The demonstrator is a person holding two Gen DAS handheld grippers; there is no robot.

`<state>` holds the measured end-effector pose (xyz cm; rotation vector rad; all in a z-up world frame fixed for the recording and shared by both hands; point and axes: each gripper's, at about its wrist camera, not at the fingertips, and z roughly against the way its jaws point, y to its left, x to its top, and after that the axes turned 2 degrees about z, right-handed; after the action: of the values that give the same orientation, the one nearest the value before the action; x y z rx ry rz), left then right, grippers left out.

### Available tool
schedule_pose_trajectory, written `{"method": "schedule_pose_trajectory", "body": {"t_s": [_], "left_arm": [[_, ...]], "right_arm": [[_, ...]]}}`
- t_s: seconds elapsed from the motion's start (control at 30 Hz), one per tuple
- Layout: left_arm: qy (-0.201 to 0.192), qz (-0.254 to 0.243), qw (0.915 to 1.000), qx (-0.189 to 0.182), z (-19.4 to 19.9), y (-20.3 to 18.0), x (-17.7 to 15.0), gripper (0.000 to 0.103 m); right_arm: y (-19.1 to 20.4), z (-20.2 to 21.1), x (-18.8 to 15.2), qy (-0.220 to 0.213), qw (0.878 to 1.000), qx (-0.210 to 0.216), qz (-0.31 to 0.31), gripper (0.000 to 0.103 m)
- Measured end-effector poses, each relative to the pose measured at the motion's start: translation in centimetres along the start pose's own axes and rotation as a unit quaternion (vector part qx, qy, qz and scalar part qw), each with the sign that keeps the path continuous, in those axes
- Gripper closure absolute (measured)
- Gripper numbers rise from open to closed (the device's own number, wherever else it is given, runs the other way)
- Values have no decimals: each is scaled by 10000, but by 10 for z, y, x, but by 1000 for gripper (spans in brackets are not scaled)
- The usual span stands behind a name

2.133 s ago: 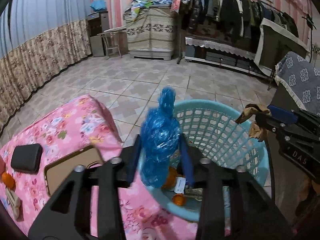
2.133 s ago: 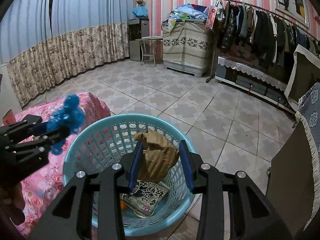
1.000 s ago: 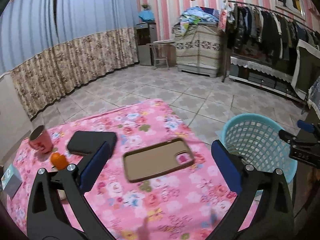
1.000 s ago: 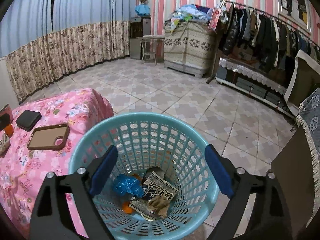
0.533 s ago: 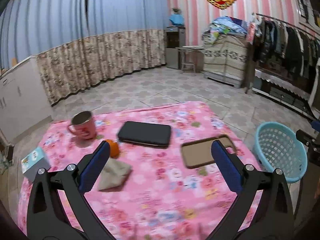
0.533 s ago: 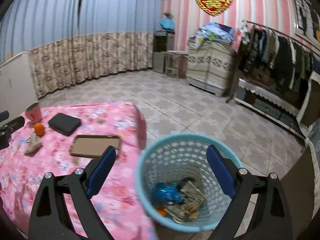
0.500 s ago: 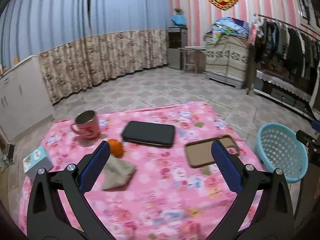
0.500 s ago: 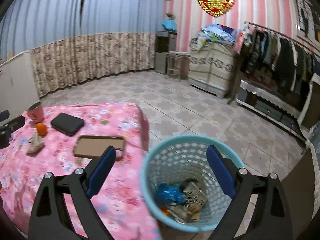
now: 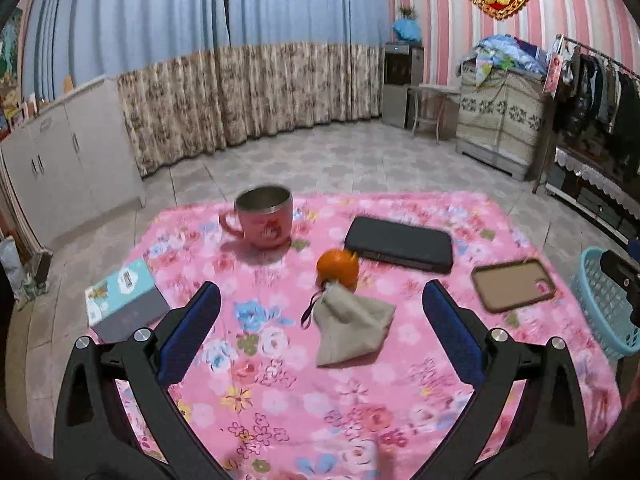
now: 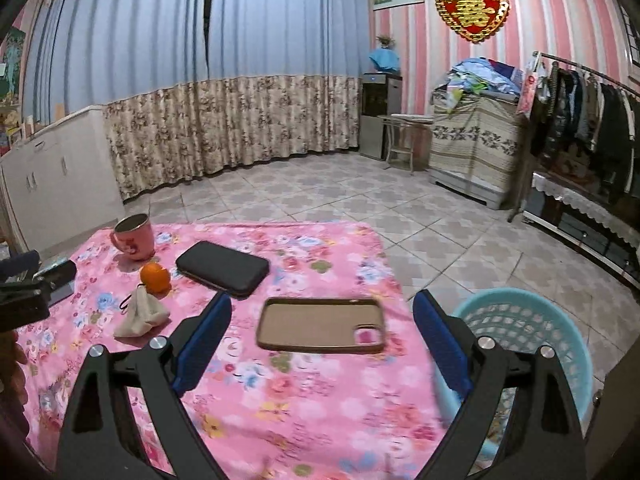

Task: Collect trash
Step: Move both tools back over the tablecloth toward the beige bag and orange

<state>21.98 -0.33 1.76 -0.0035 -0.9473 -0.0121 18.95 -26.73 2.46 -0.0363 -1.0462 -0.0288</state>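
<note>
Pink floral tablecloth (image 9: 280, 392) now under my left gripper (image 9: 320, 332), released, right gripper (image 10: 320, 340) released too, both swung left off the turquoise basket (image 10: 560, 332), orange (image 9: 337, 270) ahead.

Landmark: pink mug (image 9: 264, 222), steel-lined, upright at far side of pink floral tablecloth (image 9: 280, 380). Black zip case (image 9: 399, 243) right of mug. Brown phone case (image 9: 513, 285) further right, near cloth edge. Teal-and-grey box (image 9: 125, 300) left of mug, nearer camera. Floral curtain (image 10: 224, 132) well behind mug.
</note>
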Motion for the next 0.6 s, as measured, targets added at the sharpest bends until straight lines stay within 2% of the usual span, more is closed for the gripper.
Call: {"method": "schedule_pose_trajectory", "body": {"t_s": [0.1, 0.2, 0.3, 0.57, 0.6], "left_arm": [[198, -22, 9997, 104, -21, 4, -12, 5], [438, 119, 9990, 32, -41, 5, -21, 5], [729, 329, 9965, -226, -65, 5, -27, 5], [1144, 83, 9934, -86, -105, -17, -35, 6], [1193, 63, 9928, -97, -109, -18, -36, 11]], "right_arm": [[6, -18, -3, 148, 9998, 21, -108, 13], [9, -31, -4, 203, 9997, -10, -106, 13], [12, -43, -12, 293, 9995, -75, 26, 13], [4, -61, -24, 585, 9982, -78, -47, 13], [4, -62, -24, 594, 9982, -66, -41, 13]]}}
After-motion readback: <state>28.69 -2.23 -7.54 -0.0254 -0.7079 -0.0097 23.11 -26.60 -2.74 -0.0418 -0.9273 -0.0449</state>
